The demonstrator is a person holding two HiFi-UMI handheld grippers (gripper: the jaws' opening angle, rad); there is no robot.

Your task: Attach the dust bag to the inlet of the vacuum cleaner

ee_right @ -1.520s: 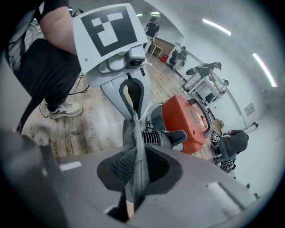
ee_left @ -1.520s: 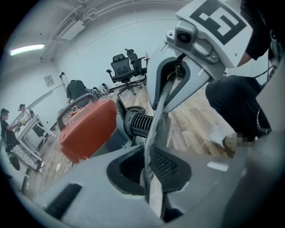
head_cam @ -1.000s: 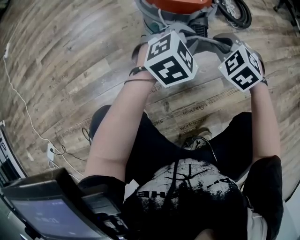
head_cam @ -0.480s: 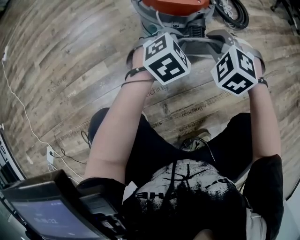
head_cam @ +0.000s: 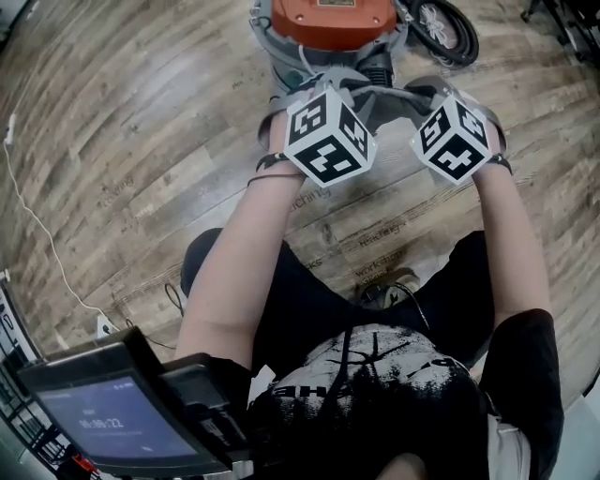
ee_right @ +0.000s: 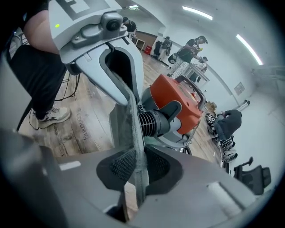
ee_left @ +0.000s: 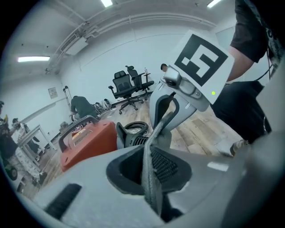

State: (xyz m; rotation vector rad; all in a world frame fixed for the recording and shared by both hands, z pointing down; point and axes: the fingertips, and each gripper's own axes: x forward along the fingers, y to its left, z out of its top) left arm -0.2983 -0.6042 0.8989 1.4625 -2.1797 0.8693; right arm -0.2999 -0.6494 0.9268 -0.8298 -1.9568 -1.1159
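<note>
An orange-topped vacuum cleaner [head_cam: 328,19] stands on the wood floor in front of me. The grey dust bag [head_cam: 389,94] hangs stretched between my two grippers just before it. My left gripper [ee_left: 149,167] is shut on one fabric edge of the dust bag [ee_left: 153,138]. My right gripper [ee_right: 136,167] is shut on the opposite edge of the dust bag [ee_right: 131,120]. The vacuum's black ribbed inlet [ee_right: 156,122] shows right behind the bag in the right gripper view, apart from it. In the head view the marker cubes hide both pairs of jaws.
A black coiled hose [head_cam: 445,23] lies right of the vacuum. A white cable [head_cam: 37,216] runs over the floor at left, and a device with a screen [head_cam: 112,412] sits at the lower left. My legs and a shoe [head_cam: 384,286] are below the grippers. Office chairs [ee_left: 129,84] stand far behind.
The head view has tipped, so more of the vacuum's orange top shows. The two marker cubes stand slightly closer together. Both grippers keep their hold on the bag.
</note>
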